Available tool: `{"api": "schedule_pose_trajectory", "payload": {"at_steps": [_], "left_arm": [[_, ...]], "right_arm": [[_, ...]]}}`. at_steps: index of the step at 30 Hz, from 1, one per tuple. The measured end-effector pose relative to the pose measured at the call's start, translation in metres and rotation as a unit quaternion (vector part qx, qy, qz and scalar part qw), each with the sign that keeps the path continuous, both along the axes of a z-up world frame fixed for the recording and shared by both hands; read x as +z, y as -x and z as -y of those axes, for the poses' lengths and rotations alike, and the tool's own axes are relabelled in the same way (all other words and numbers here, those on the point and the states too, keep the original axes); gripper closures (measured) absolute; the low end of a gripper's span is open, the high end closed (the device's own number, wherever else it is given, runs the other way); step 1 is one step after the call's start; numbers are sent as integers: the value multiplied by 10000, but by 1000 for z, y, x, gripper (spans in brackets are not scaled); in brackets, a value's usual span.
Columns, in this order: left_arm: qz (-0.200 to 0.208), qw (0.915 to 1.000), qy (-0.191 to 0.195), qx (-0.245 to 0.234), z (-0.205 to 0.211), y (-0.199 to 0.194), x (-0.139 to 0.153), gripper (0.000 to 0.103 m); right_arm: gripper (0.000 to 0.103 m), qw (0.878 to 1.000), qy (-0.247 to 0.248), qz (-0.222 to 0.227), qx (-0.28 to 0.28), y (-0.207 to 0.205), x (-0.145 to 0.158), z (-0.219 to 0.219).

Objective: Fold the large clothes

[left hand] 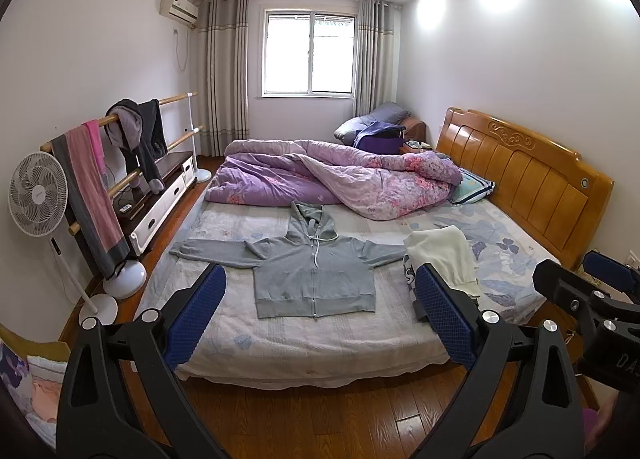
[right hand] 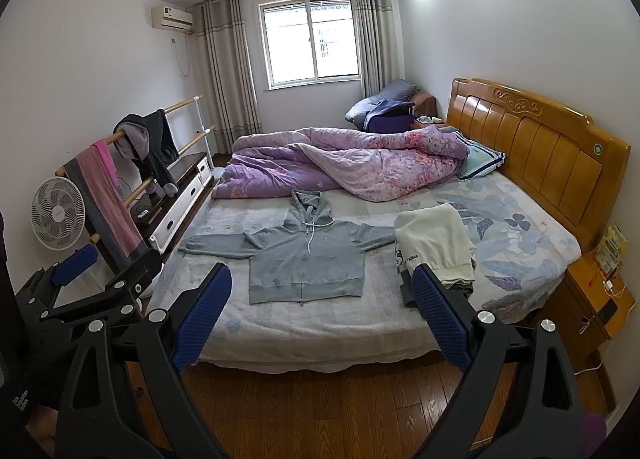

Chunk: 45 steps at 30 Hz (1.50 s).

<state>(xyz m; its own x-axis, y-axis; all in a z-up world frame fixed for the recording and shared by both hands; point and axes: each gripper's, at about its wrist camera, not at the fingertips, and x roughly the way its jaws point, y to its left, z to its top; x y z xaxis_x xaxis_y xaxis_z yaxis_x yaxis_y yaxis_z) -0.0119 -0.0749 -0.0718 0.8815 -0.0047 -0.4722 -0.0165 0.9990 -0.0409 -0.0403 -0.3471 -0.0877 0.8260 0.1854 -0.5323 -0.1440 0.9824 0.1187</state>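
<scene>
A grey zip-up hoodie (left hand: 314,267) (right hand: 306,259) lies flat on the bed, front up, sleeves spread left and right, hood toward the far side. A stack of folded clothes (left hand: 440,259) (right hand: 436,247), cream garment on top, rests just right of it over the right sleeve's end. My left gripper (left hand: 320,311) is open, held back from the bed's near edge above the floor, nothing between its blue pads. My right gripper (right hand: 322,311) is open too, equally far back and empty. Each gripper shows at the edge of the other's view.
A crumpled purple quilt (left hand: 332,179) covers the bed's far half, with a pillow (left hand: 472,187) by the wooden headboard (left hand: 520,175). A clothes rack (left hand: 120,163) and a fan (left hand: 38,199) stand left of the bed. A nightstand (right hand: 596,299) sits at the right. Wooden floor (left hand: 320,419) runs along the near side.
</scene>
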Motion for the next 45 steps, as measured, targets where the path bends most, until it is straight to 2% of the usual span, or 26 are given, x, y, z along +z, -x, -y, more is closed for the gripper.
{"api": "schedule_pose_trajectory", "payload": {"at_steps": [12, 45], "left_arm": [[150, 9997, -143, -104, 0, 6, 4, 7], [103, 9999, -77, -17, 3, 14, -3, 7]], "right_arm": [[15, 10000, -18, 19, 29, 0, 0, 2], [15, 9999, -25, 6, 100, 0, -5, 5]]}}
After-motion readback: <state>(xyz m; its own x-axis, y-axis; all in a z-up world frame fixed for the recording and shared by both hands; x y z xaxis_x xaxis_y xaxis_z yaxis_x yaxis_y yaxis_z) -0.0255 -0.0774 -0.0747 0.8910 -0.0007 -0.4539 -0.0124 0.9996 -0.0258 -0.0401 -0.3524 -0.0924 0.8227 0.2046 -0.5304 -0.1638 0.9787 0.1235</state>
